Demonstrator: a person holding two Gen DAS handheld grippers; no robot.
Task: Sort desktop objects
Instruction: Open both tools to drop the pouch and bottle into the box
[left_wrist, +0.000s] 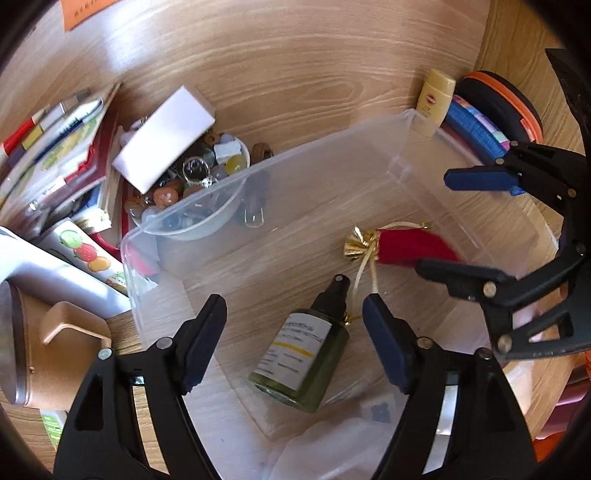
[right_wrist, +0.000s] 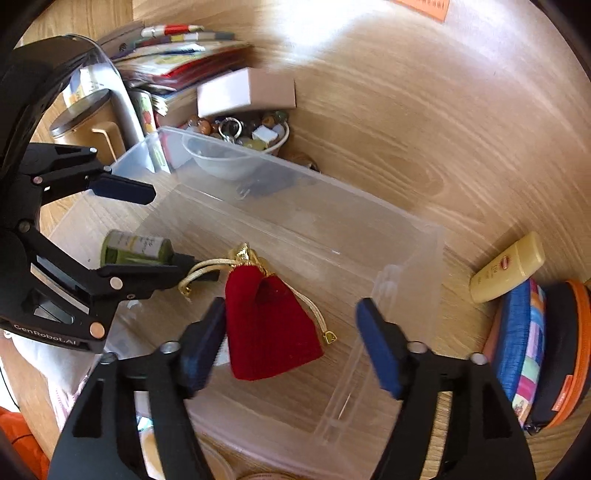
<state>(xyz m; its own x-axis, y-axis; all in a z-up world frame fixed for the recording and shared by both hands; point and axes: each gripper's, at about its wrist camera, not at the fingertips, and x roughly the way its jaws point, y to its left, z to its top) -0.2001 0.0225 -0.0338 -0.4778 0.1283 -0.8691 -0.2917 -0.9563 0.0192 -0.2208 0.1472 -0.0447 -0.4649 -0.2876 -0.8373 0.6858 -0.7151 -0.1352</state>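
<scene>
A clear plastic bin (left_wrist: 255, 173) (right_wrist: 410, 221) stands on the wooden desk. Inside it lie a green spray bottle (left_wrist: 306, 362) (right_wrist: 136, 247) and a red velvet pouch with gold cord (left_wrist: 410, 245) (right_wrist: 267, 328). My left gripper (left_wrist: 295, 339) is open above the bottle; it shows in the right wrist view too (right_wrist: 162, 232). My right gripper (right_wrist: 291, 339) is open, with the pouch lying loose between its fingers, close to the left pad; it shows in the left wrist view too (left_wrist: 454, 221).
A bowl of beads and trinkets (left_wrist: 192, 184) (right_wrist: 243, 133) with a white box (left_wrist: 166, 136) on it sits behind the bin. Books (left_wrist: 55, 147) lie far left. A yellow tube (left_wrist: 434, 103) (right_wrist: 506, 269), blue pouch (right_wrist: 521, 339) and orange-rimmed case (right_wrist: 561, 354) lie to the right.
</scene>
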